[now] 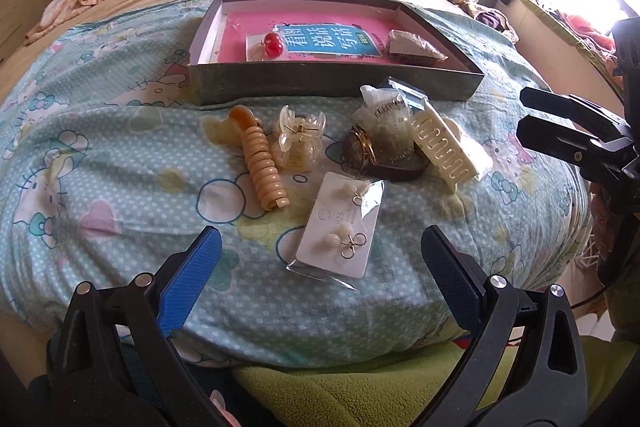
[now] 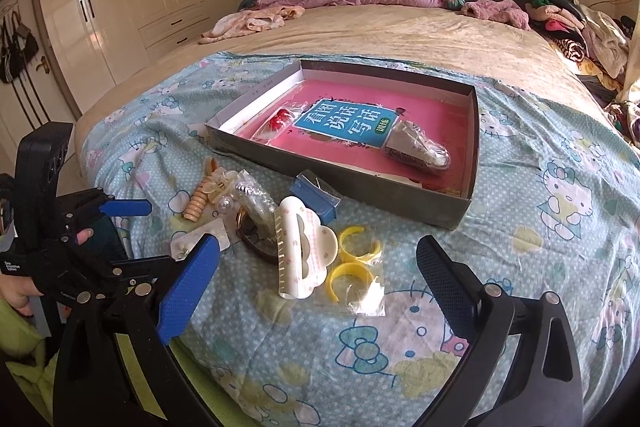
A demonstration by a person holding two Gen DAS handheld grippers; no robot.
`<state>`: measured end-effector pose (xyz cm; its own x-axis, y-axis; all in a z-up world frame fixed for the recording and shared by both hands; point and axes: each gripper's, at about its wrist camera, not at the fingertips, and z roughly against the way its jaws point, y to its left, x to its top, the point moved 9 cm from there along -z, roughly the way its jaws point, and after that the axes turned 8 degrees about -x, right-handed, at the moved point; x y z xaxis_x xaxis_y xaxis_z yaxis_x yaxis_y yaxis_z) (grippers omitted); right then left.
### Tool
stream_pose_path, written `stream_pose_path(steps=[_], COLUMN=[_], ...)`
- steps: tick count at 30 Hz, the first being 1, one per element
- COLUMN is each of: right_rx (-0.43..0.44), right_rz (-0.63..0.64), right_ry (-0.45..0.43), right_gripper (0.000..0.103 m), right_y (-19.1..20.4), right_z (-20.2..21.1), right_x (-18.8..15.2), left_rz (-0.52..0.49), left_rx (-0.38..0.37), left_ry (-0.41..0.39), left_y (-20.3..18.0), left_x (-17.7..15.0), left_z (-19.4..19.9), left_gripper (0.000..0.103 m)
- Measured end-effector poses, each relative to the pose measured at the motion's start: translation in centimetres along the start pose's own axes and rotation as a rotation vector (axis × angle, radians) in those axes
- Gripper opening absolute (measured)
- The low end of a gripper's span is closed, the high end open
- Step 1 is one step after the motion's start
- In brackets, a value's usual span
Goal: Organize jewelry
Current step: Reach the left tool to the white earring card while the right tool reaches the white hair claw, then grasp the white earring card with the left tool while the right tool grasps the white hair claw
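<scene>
Both claws gape; box [image 2: 466,211] holds red clip [image 2: 279,119], pouch [image 2: 416,147].

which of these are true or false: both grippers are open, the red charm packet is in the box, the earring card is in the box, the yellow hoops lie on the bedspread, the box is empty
1. Both grippers are open. True: the left gripper and the right gripper both have their jaws spread with nothing between them.
2. The red charm packet lies in the box. True.
3. The earring card is in the box. False: it lies on the bedspread, in front of the box.
4. The yellow hoops lie on the bedspread. True, in a clear bag beside the white hair claw.
5. The box is empty. False: it holds the red charm packet and a dark bagged item.
</scene>
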<state>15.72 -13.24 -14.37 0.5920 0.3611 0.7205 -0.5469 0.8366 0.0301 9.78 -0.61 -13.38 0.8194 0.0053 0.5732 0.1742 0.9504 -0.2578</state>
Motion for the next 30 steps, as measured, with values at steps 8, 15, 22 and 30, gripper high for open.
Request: stream_pose_path(steps=[8, 15, 22, 30], right_rx=[0.003, 0.023, 0.06, 0.066], right_rz=[0.025, 0.07, 0.106, 0.148], right_ry=[0.045, 0.083, 0.113, 0.097], right_gripper=[0.098, 0.094, 0.071, 0.044], right_y=[0.3, 1.1, 2.0, 2.9], right_z=[-2.2, -4.9, -6.8, -7.3], right_x=[-0.5, -0.7, -0.9, -1.2], left_rz=[-0.021, -0.003, 0.008, 0.008], left_rx=[-0.055, -0.072, -0.082, -0.076], left_ry=[0.058, 0.073, 0.08, 0.082], left_y=[-0.9, -0.7, -0.5, -0.4], left_x=[-0.6, -0.8, -0.5, -0.6], left_z=[-2.3, -2.8, -3.2, -3.5], left_gripper=[0.066, 0.063, 0.062, 0.05])
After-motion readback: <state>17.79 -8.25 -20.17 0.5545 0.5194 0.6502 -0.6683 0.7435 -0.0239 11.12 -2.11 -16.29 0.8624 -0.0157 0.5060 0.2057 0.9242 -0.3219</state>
